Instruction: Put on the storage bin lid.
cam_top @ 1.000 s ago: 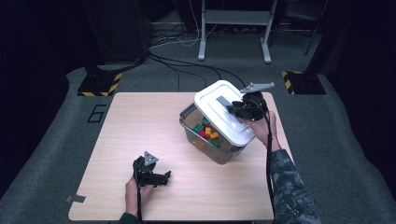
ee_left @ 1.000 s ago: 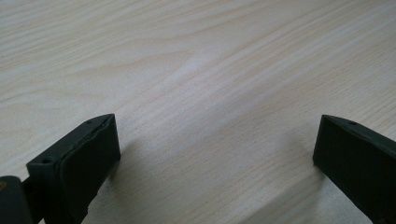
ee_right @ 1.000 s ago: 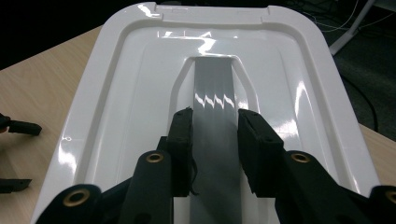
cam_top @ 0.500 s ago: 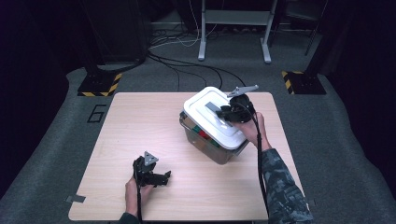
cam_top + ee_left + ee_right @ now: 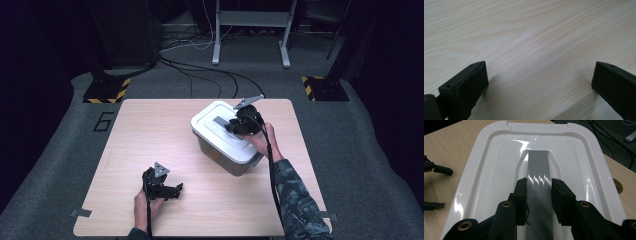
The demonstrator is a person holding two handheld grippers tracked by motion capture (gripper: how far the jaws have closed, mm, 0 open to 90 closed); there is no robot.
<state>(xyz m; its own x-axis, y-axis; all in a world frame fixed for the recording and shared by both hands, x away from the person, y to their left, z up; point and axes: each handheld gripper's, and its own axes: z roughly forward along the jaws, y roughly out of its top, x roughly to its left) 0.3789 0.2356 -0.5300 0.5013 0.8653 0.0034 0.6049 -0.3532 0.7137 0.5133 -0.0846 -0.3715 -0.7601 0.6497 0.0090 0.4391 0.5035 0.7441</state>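
A white lid (image 5: 212, 131) covers the top of a clear grey storage box (image 5: 220, 159) at the table's right middle. My right gripper (image 5: 234, 125) is shut on the flat grey handle (image 5: 538, 162) that runs along the middle of the lid (image 5: 494, 175). Its two black pads press on the handle's sides in the right gripper view, with the right gripper (image 5: 539, 192) pointing along the lid. The box's contents are hidden under the lid. Near the front left, my left gripper (image 5: 172, 190) rests on the wooden table (image 5: 150, 135). In its own view, my left gripper (image 5: 540, 80) is open over bare wood.
The box stands close to the table's right edge (image 5: 300, 150). Behind the table, cables (image 5: 200, 70) lie on the grey floor, with a metal stand (image 5: 250, 30) and yellow-black striped feet (image 5: 105, 92). Bare tabletop (image 5: 536, 37) lies between the two grippers.
My right gripper has carried the lid leftward and down over the box. The coloured things seen inside the box a second ago are now covered. The left gripper has stayed put.
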